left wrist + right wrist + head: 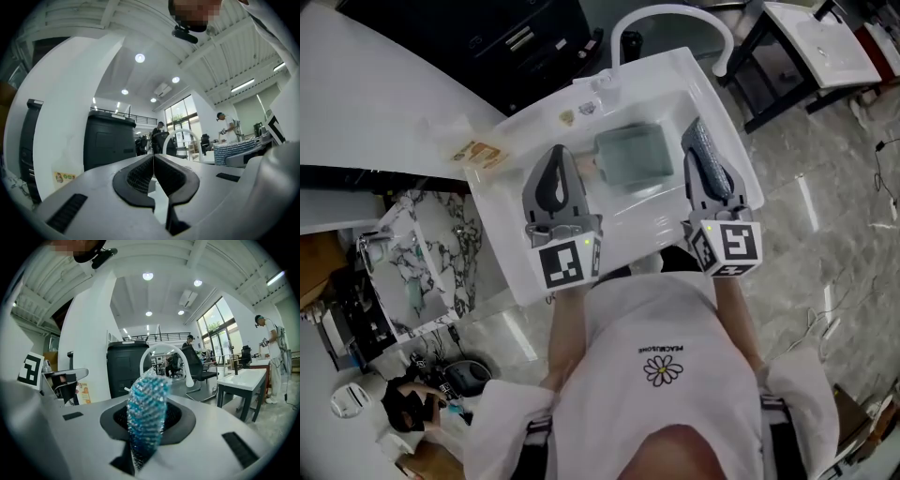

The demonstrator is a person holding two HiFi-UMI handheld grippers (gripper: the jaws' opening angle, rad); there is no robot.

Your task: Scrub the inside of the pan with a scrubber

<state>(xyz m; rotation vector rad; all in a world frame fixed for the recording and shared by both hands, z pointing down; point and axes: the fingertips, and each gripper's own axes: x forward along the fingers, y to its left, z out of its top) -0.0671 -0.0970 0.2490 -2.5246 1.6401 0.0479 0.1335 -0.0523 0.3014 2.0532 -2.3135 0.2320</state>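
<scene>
The left tongs (153, 161), ribbed black pads pressed together, hold nothing. The right tongs (149, 399) pinch a glittery blue mesh scrubber (146, 418). The squarish grey-green pan (633, 155) lies mid-basin in the glossy white sink (502, 220).

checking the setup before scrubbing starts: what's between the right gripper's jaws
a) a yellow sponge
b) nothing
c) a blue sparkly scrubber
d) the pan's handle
c: the right gripper view shows the right gripper closed on a blue, glittery scrubber, while the head view shows the pan lying in the sink, not in either gripper.
</scene>
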